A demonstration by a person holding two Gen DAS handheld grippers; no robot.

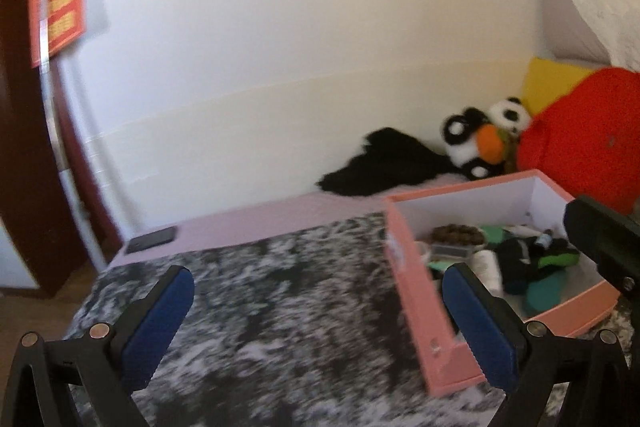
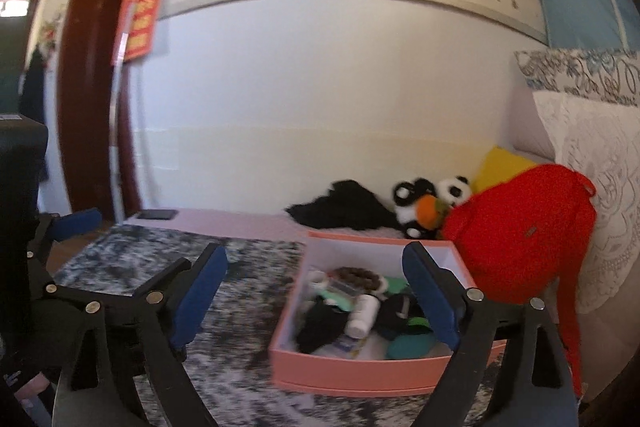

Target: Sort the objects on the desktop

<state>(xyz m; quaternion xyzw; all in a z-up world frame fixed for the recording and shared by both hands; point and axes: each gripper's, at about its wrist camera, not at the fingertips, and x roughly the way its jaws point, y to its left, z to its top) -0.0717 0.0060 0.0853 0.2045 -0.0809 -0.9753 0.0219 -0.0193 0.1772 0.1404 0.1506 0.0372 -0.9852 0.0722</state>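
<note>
Pink box [image 2: 352, 367] of sorted items sits at right side of mottled blanket [image 1: 260, 307]. Right gripper [image 2: 316, 299] wide open, empty, box directly ahead, nearer. Left gripper [image 1: 320, 315] wide open, empty; box to its right.

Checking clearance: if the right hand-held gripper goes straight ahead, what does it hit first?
Probably the pink box: its near wall and the clutter inside sit between the open fingers of the right hand-held gripper. Depth is unclear; it may pass above.
</note>
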